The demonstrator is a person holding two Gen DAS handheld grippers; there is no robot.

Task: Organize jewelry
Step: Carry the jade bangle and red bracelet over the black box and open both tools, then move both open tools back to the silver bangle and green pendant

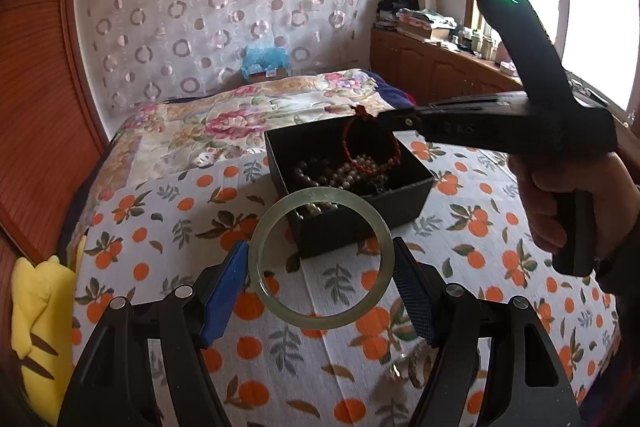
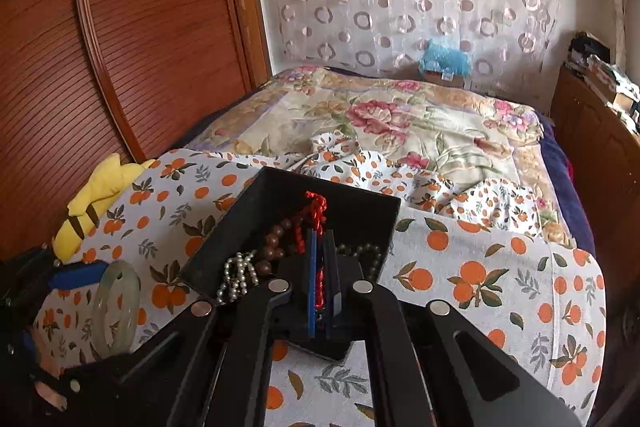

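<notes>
left gripper: jaws wide, clamped across pale green jade bangle, held above orange-print cloth | right gripper: nearly shut, pinching red braided cord bracelet over black rectangular box of bead strands

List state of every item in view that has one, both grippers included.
left gripper: shut on the jade bangle, held off the cloth.
jade bangle: gripped across its width, whole.
right gripper: shut on the red cord bracelet, above the box.
red cord bracelet: hanging over the box.
black box: open, no lid, beads inside.
pearl strand: draped over the box's edge.
</notes>
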